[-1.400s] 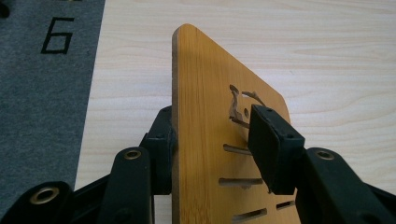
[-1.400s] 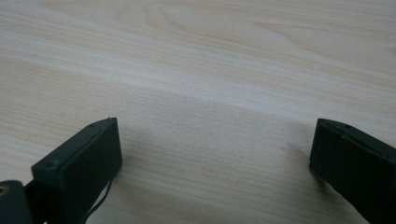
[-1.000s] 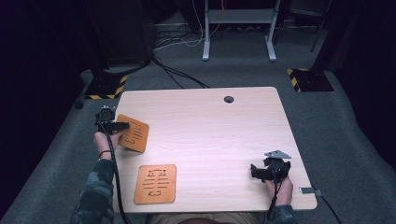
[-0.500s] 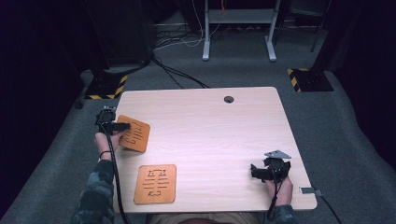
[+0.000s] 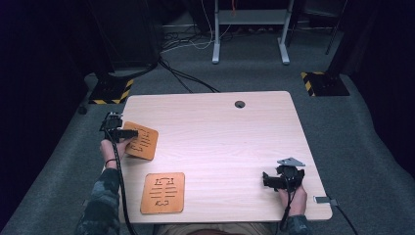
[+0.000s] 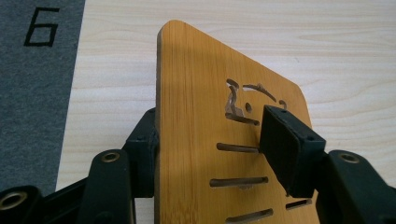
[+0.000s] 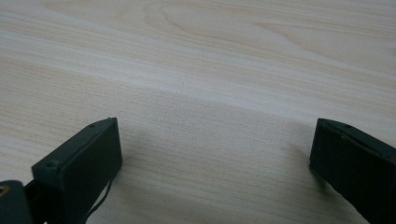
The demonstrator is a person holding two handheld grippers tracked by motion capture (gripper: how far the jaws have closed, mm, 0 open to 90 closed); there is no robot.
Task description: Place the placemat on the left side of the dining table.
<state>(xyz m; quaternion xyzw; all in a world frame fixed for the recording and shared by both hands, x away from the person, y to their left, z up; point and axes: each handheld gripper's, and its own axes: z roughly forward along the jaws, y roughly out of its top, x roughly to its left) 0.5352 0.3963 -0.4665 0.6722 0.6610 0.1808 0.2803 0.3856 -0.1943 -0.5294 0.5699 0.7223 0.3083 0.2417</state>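
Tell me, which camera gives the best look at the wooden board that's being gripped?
The left gripper view: the gripped board is close, its cut-out slots plain, the left gripper clamped on both faces. The high view shows the same board small, near the table's left edge. The right gripper view faces bare tabletop.

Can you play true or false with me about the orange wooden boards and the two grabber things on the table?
1. The left hand-held gripper is clamped on a wooden board. True.
2. The right hand-held gripper is squeezing a board too. False: its jaws stand wide apart over the bare table with nothing between them.
3. A second board lies flat near the front edge of the table. True.
4. The two boards are stacked on each other. False: they are apart, one in the left gripper and one lying nearer the person.
5. The held board has slots cut through it. True.
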